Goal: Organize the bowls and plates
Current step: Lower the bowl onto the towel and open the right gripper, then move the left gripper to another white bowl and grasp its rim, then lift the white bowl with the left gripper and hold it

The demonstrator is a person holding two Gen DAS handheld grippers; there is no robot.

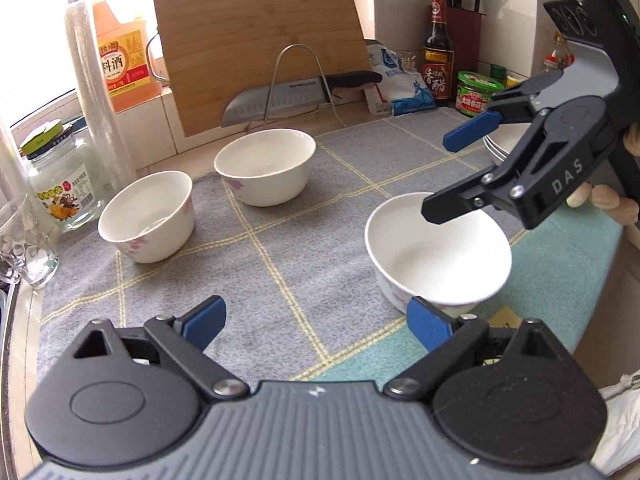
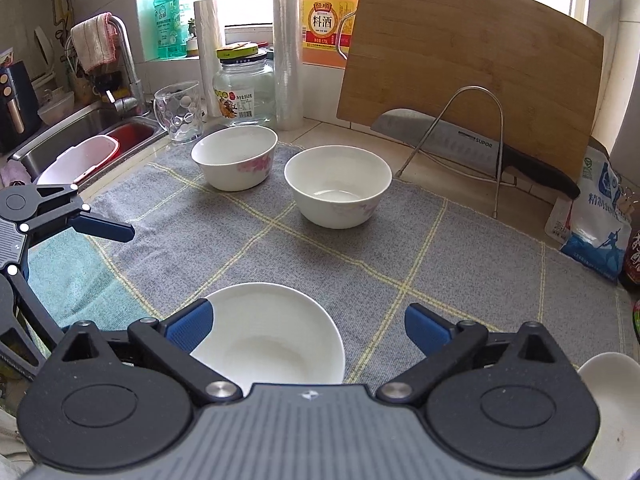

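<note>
Grey checked mat (image 1: 280, 248) — three white bowls (image 1: 266, 166) (image 1: 146, 216) (image 1: 438, 258); left gripper (image 1: 316, 320) and right gripper (image 2: 308, 326) — fingers wide, empty.

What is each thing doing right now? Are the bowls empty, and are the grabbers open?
Near bowl: upright, empty, right gripper above it.
Middle bowl: upright, empty, on the cloth.
Far bowl: upright, empty, on the cloth.
Left gripper: open, holding nothing.
Right gripper: open, holding nothing.
Jar: lid on.
Knife: resting on the rack.
Cutting board: leaning upright.
</note>
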